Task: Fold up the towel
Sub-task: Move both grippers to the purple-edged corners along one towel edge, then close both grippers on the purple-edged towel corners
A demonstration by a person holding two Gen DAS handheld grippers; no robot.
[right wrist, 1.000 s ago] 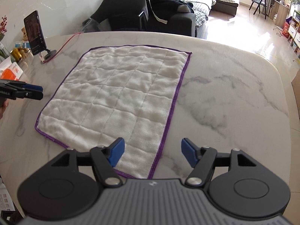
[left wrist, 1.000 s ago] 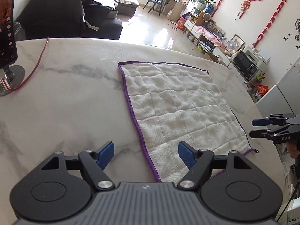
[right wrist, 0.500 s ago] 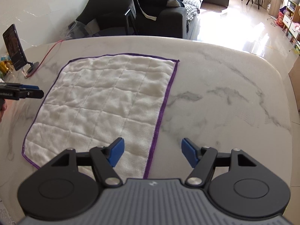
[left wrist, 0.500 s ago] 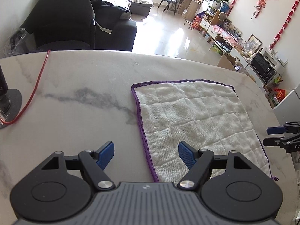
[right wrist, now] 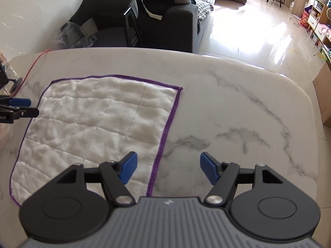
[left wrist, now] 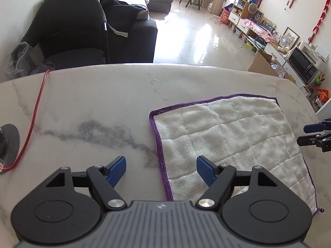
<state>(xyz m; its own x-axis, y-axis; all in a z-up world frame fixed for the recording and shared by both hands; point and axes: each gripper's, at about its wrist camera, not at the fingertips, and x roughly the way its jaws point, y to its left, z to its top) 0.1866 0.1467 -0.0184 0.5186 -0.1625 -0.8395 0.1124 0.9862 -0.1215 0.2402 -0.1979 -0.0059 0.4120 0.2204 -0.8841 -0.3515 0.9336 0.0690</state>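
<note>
The towel's [left wrist: 227,140] near edge is hidden behind the left tool [left wrist: 161,170]. The right tool [left wrist: 316,136] and a black stand [left wrist: 8,140] are cut off by the picture's sides.

Towel flat on the bench, a hand-held gripper over each near side edge.

The towel [left wrist: 227,140] lies spread on the bench [left wrist: 103,103]. The left hand-held gripper [left wrist: 161,170] straddles the towel's left edge; the right hand-held gripper [right wrist: 168,167] straddles its right edge. A cable [left wrist: 35,115] runs over the bench left of the towel to a stand base [left wrist: 9,138]. Behind the bench sits a sofa [left wrist: 128,31], with a chair [left wrist: 72,31] to its left.
</note>
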